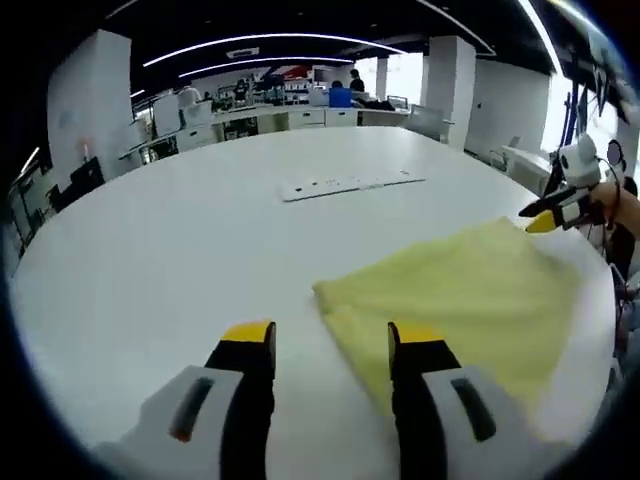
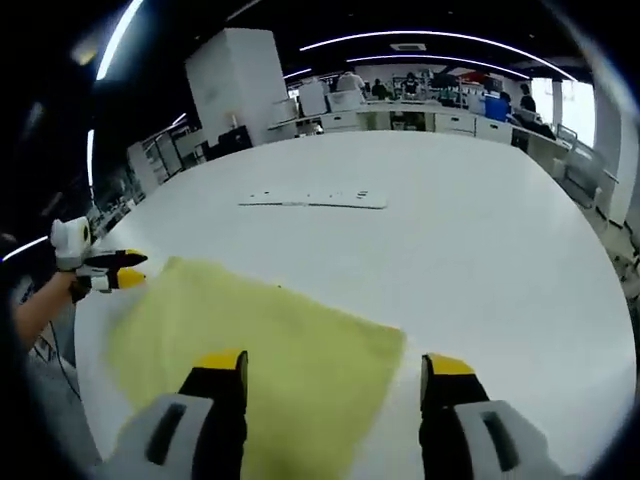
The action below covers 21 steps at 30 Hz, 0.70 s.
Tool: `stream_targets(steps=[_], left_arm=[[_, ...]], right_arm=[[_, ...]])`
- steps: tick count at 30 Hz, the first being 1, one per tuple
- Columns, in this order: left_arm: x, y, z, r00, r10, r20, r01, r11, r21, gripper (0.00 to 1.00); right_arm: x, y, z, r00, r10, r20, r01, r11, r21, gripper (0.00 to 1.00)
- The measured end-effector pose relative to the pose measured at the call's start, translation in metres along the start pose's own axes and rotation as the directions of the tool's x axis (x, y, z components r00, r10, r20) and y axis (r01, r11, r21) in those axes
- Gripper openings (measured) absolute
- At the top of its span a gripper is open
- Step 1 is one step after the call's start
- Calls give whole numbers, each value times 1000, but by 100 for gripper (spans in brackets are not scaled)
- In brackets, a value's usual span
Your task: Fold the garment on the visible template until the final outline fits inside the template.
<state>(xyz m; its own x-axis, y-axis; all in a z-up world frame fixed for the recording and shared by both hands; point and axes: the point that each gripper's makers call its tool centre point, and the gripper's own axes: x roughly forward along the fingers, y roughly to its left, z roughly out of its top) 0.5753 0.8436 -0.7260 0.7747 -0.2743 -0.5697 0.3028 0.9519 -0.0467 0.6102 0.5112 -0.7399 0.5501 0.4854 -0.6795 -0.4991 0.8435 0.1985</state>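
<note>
Yellow and soft-looking, the one garment (image 1: 455,300) lay folded flat on the smooth white table (image 1: 180,260) as a rough rectangle, its surface matte and slightly fuzzy, its edges straight at the near corner. In the left gripper view my left gripper (image 1: 335,345) hovered with its two yellow-tipped black jaws set apart and holding nothing — the right-hand jaw over the cloth's near edge, the other over bare table. In the right gripper view my right gripper (image 2: 335,375) was spread wide too, its left-hand jaw over the cloth (image 2: 260,360) and the other over bare tabletop, nothing between them. Each view caught the opposite gripper at the far corner of the fabric: the right one (image 1: 555,212) at the right edge, the left one (image 2: 110,270) at the left, its tips just at the cloth's corner; whether it touched the cloth I could not tell. One thin white strip (image 1: 350,185) lay flat farther across the table, well apart from the garment. Beyond stood white pillars, desks and a few people.
</note>
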Motion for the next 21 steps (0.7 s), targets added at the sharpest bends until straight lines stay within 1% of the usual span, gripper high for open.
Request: stream_targets(steps=[1,2,3,4,6,9,12,14,15,17,21], left_arm=[[-3,-2,0,1000,-14,8,14,1000,-18,45],[-6,-7,1,999,-43,28,43,999,-18,46],[-9,-9,1,998,-49,36,49,999,-13,47],[-12,-10,-2,998,-50,32,50,999,-12,48],[-17,-16,-5,997,-74,23,75,997,-17,49],[-26,-24,-8,994,-109,25,109,994,-17,51],[-34,-30,-11,990,-136,26,136,991,-7,52],[-40,-34,-13,989,-147,22,147,989,-2,52],[-44,-35,-16,989,-150,14,150,989,15,52],[-50,-38,-18,988,-157,8,156,987,28,49],[-62,-42,-27,984,-176,3,176,984,27,48]], right_arm=[[-3,3,-2,1000,8,1,-8,1000,2,76],[-6,5,-4,1000,14,0,-14,1000,6,76],[-8,7,-8,1000,25,-5,-25,1000,11,77],[-10,10,-11,999,31,-9,-31,999,11,78],[-14,14,-16,999,42,-18,-41,999,7,79],[-24,23,-28,997,65,-44,-65,998,-13,80],[-34,28,-36,996,74,-56,-76,997,-23,80],[-40,31,-40,995,82,-61,-84,996,-31,80],[-43,32,-42,994,85,-65,-88,996,-32,80],[-49,34,-46,994,90,-68,-92,995,-34,80],[-59,39,-54,991,107,-83,-112,992,-56,78]])
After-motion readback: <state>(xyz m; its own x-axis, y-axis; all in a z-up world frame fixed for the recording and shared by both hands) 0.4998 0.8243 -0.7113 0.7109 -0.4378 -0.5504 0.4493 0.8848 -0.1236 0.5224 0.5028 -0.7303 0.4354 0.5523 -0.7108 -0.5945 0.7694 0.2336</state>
